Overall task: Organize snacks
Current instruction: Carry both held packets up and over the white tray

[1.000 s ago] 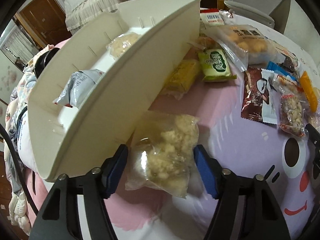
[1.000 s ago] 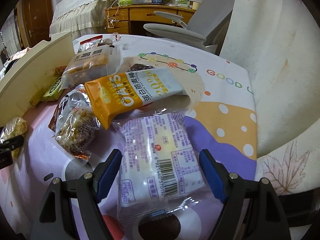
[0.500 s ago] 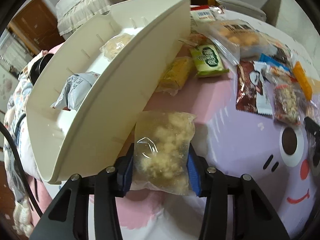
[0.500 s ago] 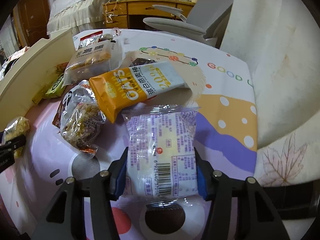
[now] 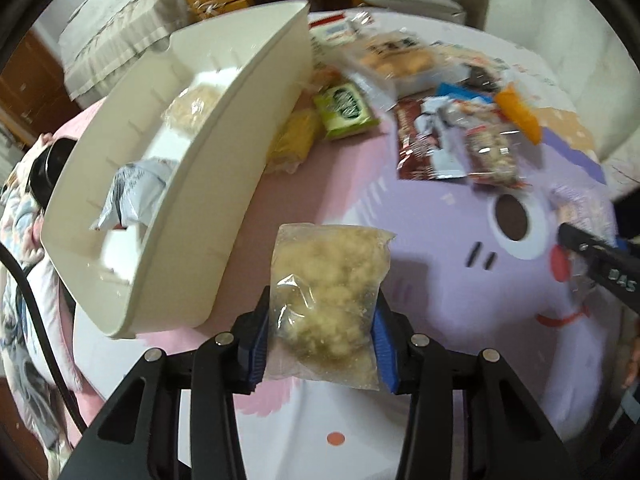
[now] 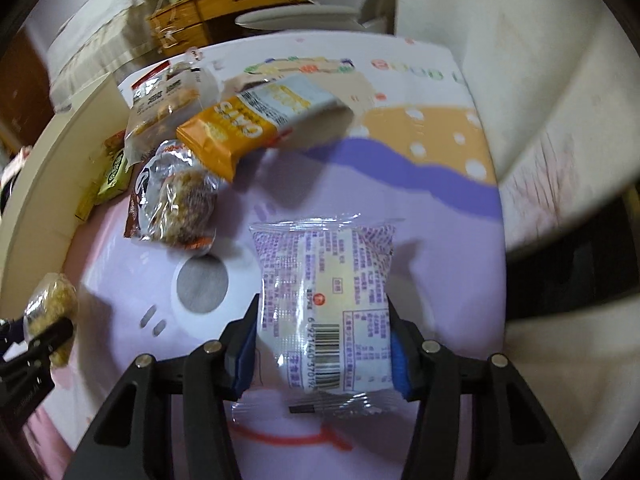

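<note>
Clear crumbly-snack bag (image 5: 328,292) is pinched at its lower half between the left gripper (image 5: 322,344) pads, clear of the cloth, beside the white tray (image 5: 224,184). Long axis runs straight away from the fingers. Risk: slippery film may slide out, or contents crush.

Right view: the right gripper (image 6: 322,354) clamps a purple-printed packet (image 6: 326,308), long axis likewise forward, barcode end nearest. Risk: its unsupported far end may sag and snag neighbouring snacks.

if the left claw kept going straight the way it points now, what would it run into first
Probably the cartoon-print cloth on the table, just beyond the clear bag of crumbly snack that the left claw grips. The white tray sits to its left, likely off that line; depth is unclear.
</note>
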`<state>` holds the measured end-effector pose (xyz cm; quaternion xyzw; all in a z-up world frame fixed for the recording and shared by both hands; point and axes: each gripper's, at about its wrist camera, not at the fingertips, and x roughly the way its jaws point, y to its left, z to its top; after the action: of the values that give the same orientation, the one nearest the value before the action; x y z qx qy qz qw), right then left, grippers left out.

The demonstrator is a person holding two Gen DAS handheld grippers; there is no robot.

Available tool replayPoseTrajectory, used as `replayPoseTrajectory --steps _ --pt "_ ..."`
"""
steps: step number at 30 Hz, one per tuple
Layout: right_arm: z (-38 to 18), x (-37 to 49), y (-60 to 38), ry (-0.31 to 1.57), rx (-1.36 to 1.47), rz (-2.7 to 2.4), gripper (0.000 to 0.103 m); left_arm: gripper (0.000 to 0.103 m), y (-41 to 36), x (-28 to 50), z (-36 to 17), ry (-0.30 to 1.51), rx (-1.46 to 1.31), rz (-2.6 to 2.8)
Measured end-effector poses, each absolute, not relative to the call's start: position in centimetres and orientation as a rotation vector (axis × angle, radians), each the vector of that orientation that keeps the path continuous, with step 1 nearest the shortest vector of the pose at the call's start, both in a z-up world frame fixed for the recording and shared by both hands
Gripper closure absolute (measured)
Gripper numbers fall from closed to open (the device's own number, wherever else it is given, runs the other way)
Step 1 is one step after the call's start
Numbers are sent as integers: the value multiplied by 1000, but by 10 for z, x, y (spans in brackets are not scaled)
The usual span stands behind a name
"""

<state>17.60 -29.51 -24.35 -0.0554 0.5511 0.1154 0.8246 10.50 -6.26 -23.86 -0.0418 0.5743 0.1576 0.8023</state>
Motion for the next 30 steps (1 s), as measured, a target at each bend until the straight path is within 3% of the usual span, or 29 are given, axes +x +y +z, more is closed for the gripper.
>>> replayPoseTrajectory --steps 14,30 --pt "-228 139 -296 1272 112 153 50 61 -44 84 -165 1103 -41 145" --pt "-172 88 -219 1122 230 85 50 61 58 55 -101 914 -19 -104"
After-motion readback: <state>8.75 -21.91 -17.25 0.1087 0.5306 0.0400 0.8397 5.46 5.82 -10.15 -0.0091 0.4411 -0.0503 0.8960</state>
